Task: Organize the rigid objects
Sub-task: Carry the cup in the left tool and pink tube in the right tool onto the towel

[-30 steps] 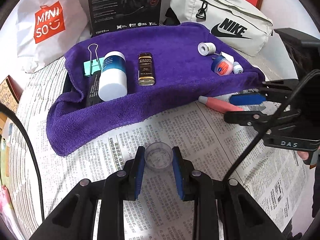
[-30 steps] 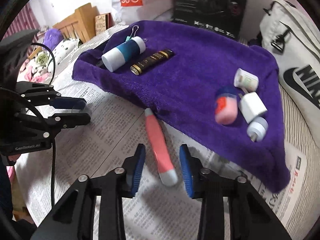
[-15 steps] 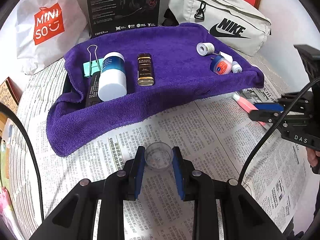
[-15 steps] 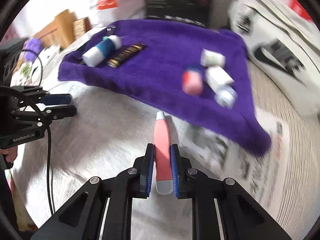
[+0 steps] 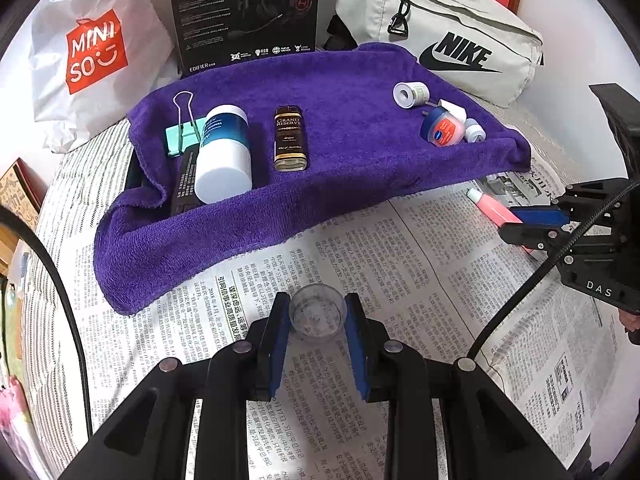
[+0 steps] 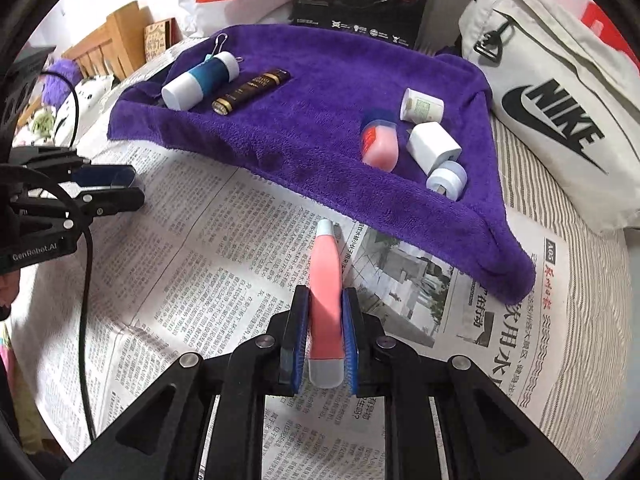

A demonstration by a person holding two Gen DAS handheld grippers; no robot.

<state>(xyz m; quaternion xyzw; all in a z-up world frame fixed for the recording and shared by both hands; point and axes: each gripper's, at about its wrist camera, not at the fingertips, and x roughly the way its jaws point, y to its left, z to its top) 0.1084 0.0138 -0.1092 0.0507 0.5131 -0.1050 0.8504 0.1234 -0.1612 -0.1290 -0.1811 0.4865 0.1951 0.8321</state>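
My left gripper (image 5: pixel 318 308) is shut on a small clear plastic cup (image 5: pixel 317 314) above the newspaper. My right gripper (image 6: pixel 326 300) is shut on a pink tube with pale caps (image 6: pixel 327 276), its tip pointing at the purple towel (image 6: pixel 320 92). The tube (image 5: pixel 490 206) and right gripper also show at the right of the left wrist view. On the towel (image 5: pixel 340 92) lie a white and blue bottle (image 5: pixel 222 152), a dark gold-lettered box (image 5: pixel 290 138), a mint binder clip (image 5: pixel 180 132), a red and blue jar (image 5: pixel 442 128) and small white pieces (image 5: pixel 408 94).
Newspaper (image 5: pixel 400 264) covers the striped bed in front of the towel. Behind the towel stand a Miniso bag (image 5: pixel 92 52), a black Edifier box (image 5: pixel 244 8) and a grey Nike bag (image 5: pixel 452 36). Wooden items (image 6: pixel 108 44) lie at the far left of the right wrist view.
My right gripper closed on the pink tube and carried it to the right, away from the towel's middle edge. The left gripper stayed shut on the cup, nearly still.
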